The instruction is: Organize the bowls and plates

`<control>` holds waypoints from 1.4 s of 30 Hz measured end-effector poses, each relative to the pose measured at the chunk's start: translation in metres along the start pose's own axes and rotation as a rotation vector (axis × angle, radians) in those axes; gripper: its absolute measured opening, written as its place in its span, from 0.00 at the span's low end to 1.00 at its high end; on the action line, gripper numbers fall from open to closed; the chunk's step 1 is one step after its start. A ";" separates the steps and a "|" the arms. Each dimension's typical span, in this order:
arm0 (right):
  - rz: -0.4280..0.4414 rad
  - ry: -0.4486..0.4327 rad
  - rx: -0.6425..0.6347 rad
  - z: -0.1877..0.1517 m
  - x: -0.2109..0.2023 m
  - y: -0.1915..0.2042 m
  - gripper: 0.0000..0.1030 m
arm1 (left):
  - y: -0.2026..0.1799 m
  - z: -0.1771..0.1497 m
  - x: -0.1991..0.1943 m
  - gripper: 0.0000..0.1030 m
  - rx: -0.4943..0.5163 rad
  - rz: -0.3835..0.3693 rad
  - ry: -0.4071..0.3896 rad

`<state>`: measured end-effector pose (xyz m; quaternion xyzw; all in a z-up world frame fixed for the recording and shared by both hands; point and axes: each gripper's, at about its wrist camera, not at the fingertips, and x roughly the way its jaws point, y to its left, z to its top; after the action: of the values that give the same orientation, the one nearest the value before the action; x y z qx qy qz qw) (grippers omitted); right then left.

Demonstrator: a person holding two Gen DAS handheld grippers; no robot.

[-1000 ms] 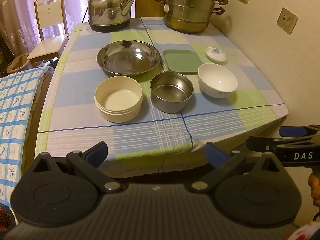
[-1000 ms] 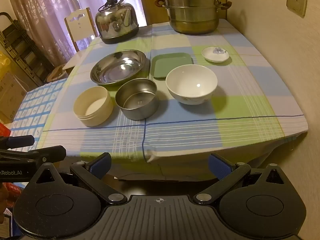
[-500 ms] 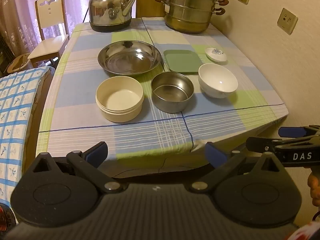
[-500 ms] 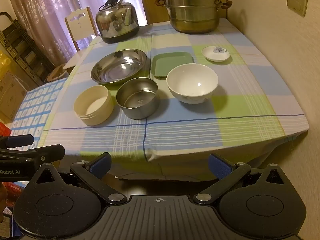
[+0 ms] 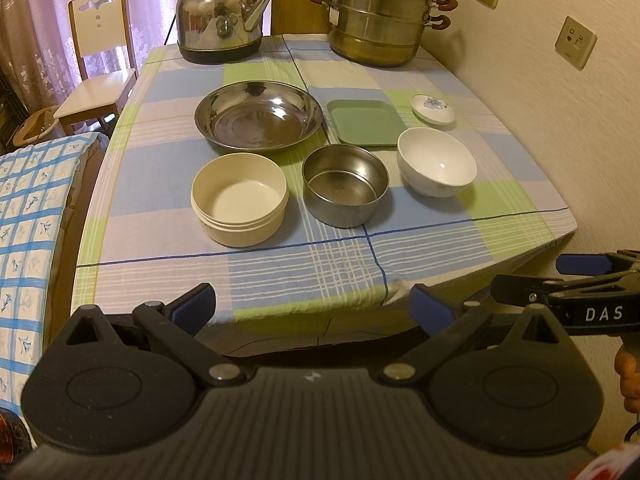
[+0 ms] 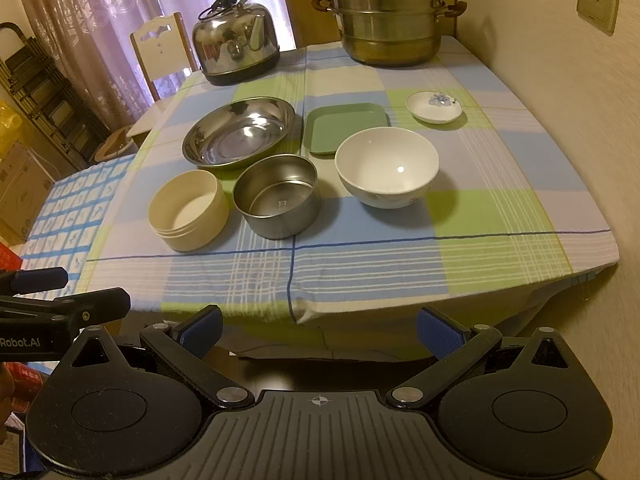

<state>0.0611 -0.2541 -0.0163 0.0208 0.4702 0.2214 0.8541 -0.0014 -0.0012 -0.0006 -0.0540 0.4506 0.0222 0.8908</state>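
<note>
On the checked tablecloth stand a cream round bowl (image 5: pixel 239 198) (image 6: pixel 188 209), a small steel bowl (image 5: pixel 345 190) (image 6: pixel 278 195) and a white bowl (image 5: pixel 437 161) (image 6: pixel 386 166) in a front row. Behind them lie a wide steel dish (image 5: pixel 258 119) (image 6: pixel 239 132), a green square plate (image 5: pixel 365 122) (image 6: pixel 345 127) and a small white saucer (image 5: pixel 432 109) (image 6: pixel 433 107). My left gripper (image 5: pixel 313 309) and right gripper (image 6: pixel 319 327) both hang open and empty below the table's near edge. The right gripper (image 5: pixel 576 276) shows at the left view's right edge.
A steel kettle (image 5: pixel 221 20) and a stacked steamer pot (image 5: pixel 378 16) stand at the table's far end. A wall runs along the right side. A wooden chair (image 5: pixel 100 68) and a blue checked cloth (image 5: pixel 28 216) are on the left.
Both grippers have edged slightly closer to the table; the dishes have not moved.
</note>
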 end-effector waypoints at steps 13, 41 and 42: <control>-0.003 0.002 -0.001 0.004 0.001 0.001 1.00 | 0.004 0.000 0.000 1.00 -0.004 -0.004 0.001; -0.005 0.005 -0.007 0.010 0.008 0.001 1.00 | 0.008 0.008 0.010 1.00 -0.009 -0.008 0.006; -0.005 0.006 -0.007 0.010 0.008 0.001 1.00 | 0.008 0.008 0.009 1.00 -0.009 -0.008 0.006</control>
<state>0.0719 -0.2483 -0.0167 0.0159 0.4719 0.2208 0.8534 0.0097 0.0078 -0.0040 -0.0598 0.4532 0.0205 0.8892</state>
